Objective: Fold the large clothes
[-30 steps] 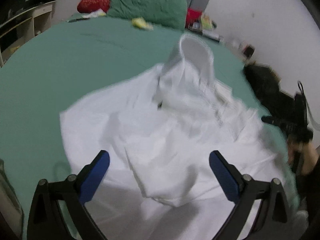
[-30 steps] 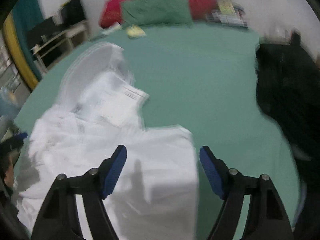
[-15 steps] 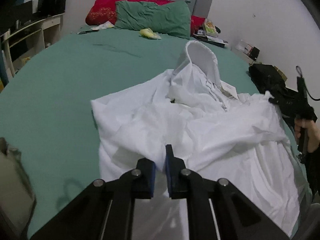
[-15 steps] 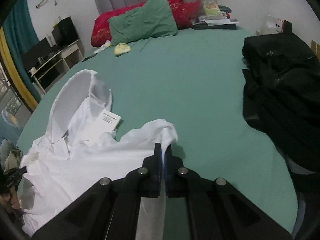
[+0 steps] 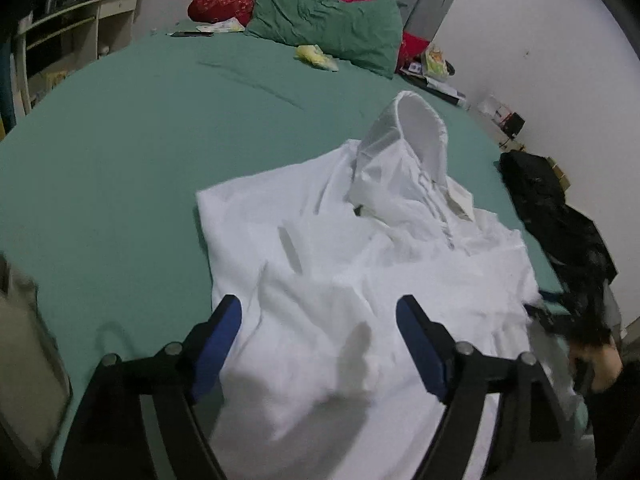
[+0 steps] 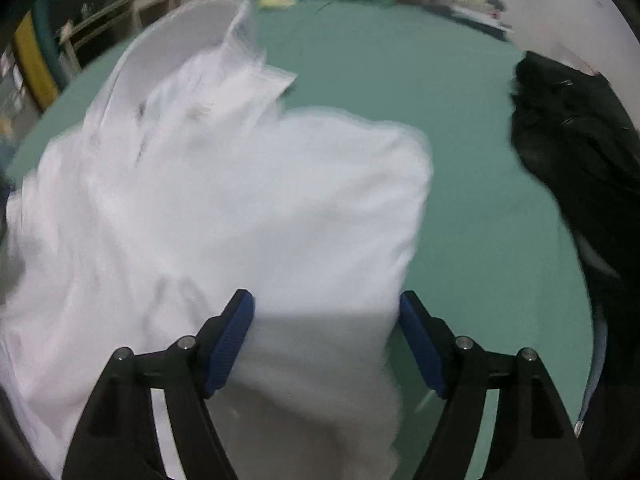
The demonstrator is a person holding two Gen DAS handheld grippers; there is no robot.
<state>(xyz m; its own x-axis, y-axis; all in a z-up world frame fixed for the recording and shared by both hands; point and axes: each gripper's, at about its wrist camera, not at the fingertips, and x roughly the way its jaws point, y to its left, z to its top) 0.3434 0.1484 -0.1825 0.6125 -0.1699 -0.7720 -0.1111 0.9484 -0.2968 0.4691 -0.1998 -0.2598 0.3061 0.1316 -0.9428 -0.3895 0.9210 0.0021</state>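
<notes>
A large white hooded garment [image 5: 360,264] lies crumpled on the green bed sheet [image 5: 120,152], its hood [image 5: 416,136] pointing toward the pillows. My left gripper [image 5: 320,316] is open and empty just above the garment's near left part. In the right wrist view the same garment [image 6: 224,208] fills the left and middle, blurred. My right gripper [image 6: 326,312] is open and empty over the garment's near right edge. The right gripper and the hand holding it [image 5: 576,340] show at the right edge of the left wrist view.
A black garment [image 6: 580,152] lies on the bed to the right, also seen in the left wrist view [image 5: 560,216]. Green [image 5: 328,32] and red [image 5: 224,0] pillows and small items sit at the headboard. A desk [image 5: 72,28] stands at far left.
Half a second ago both grippers were shut on folds of the white garment. Both have since opened and let the cloth drop onto the bed.
</notes>
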